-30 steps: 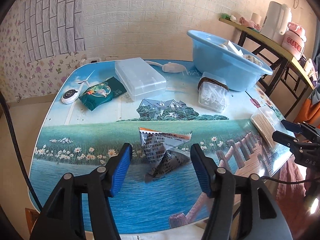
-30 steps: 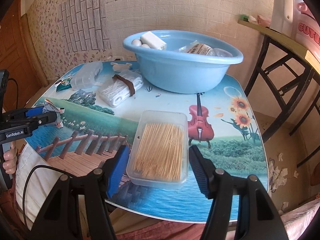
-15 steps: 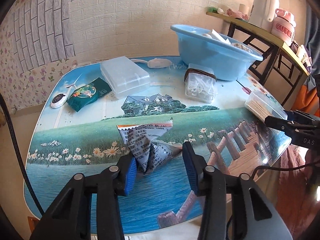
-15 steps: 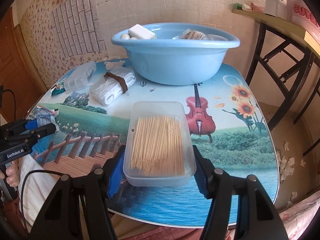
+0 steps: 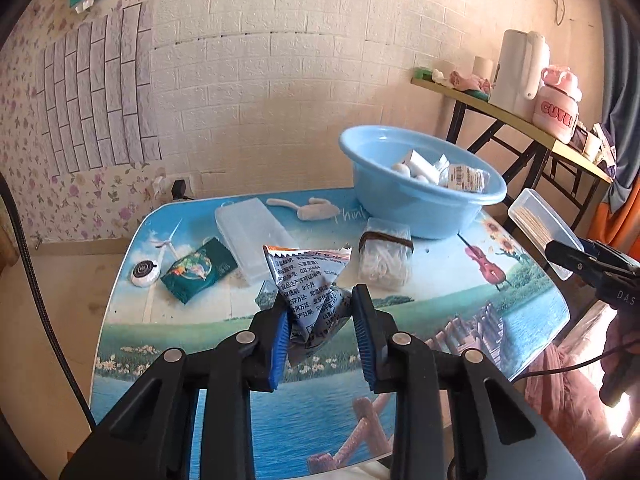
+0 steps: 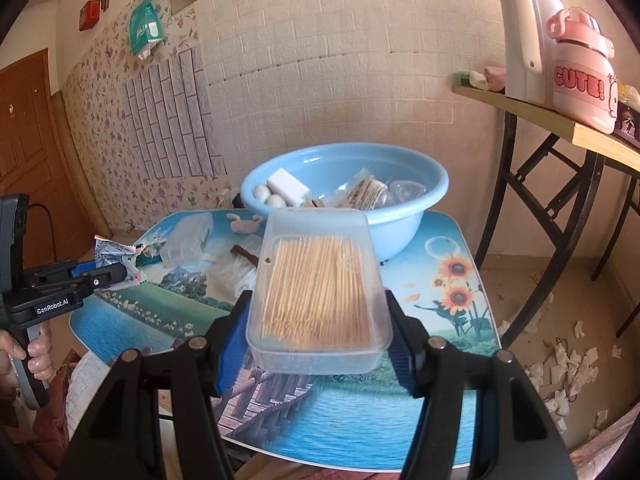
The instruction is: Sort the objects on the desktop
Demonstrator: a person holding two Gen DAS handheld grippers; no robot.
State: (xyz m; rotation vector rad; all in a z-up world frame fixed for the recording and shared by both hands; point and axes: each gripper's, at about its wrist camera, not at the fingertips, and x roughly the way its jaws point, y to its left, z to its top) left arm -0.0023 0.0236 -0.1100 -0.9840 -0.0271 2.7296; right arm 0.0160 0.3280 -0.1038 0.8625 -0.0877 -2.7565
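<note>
Left gripper clamped on a crumpled snack packet, pinched between the blue pads and held off the table, top corners sticking up past the fingertips. Right gripper gripping a clear toothpick box by its long sides, lifted clear, in front of the blue basin.

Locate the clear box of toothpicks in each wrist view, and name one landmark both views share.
Left wrist view: the toothpick box is at the right edge, lifted off the table, held in the right gripper.
Right wrist view: the box fills the centre, clamped between the jaws of the right gripper.
Shared landmark: the blue basin at the table's far side.
</note>
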